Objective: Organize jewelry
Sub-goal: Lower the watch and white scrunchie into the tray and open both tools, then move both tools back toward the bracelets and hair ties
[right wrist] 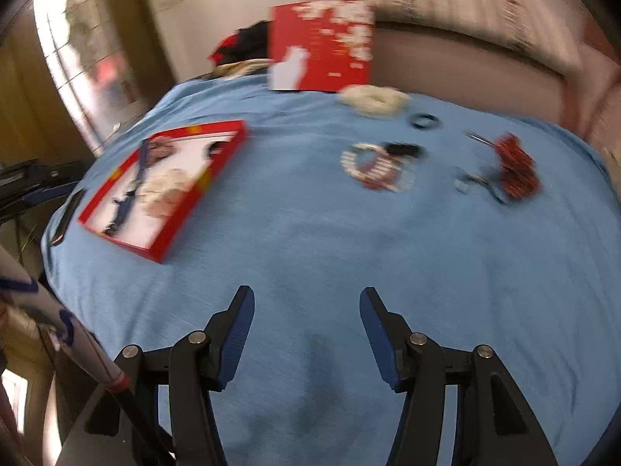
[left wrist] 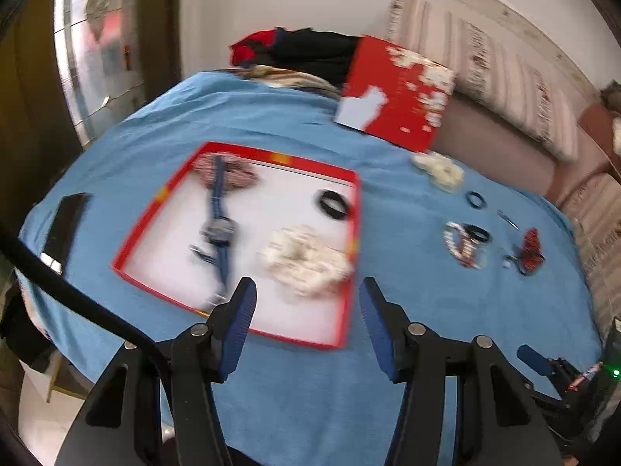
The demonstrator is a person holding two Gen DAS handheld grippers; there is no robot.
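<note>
A red-rimmed white tray (left wrist: 155, 209) lies on the blue cloth and also shows in the right wrist view (right wrist: 227, 151). In it lie a blue watch (left wrist: 220, 229), a cream scrunchie (left wrist: 306, 258), a black ring band (left wrist: 333, 202) and a pink scrunchie (left wrist: 238, 173). Loose on the cloth are a cream scrunchie (right wrist: 374, 101), a dark hair tie (right wrist: 425, 120), a red-white bead bracelet (right wrist: 374, 167) and a red item (right wrist: 516, 169). My left gripper (left wrist: 306, 295) is open and empty over the tray's near edge. My right gripper (right wrist: 306, 303) is open and empty above bare cloth.
A red box lid (left wrist: 403, 93) leans at the back of the table, with dark and red clothes (left wrist: 295, 50) behind it. A black phone (left wrist: 64, 225) lies at the table's left edge. A sofa (left wrist: 504, 143) stands to the right.
</note>
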